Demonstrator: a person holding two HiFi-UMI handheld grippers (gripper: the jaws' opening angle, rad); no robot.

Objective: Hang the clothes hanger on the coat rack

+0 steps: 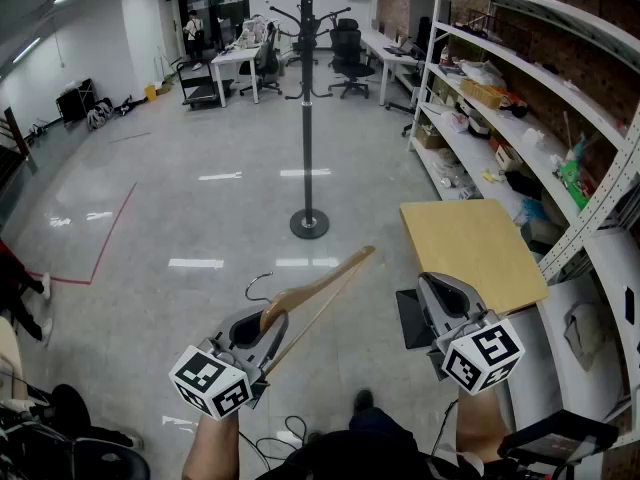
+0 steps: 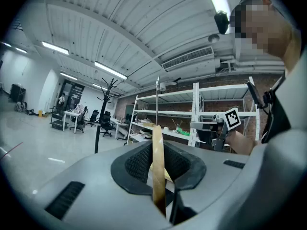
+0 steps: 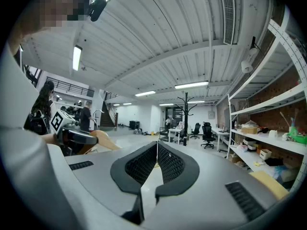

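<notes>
L gripper (image 1: pixel 256 328) clamped on wooden clothes hanger (image 1: pixel 322 284). R gripper (image 1: pixel 432 290) jaws together, nothing btwn. Coat rack (image 1: pixel 307 118) well apart, ahead on floor.

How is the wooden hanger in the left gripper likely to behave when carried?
Probably stiff: the wooden hanger juts straight from the left gripper without sagging. Its long free arm may lever it round in the jaws. The wire hook looks bendable.

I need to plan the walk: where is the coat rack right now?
In the head view the coat rack stands upper centre on the open floor, left of the shelving.
</notes>
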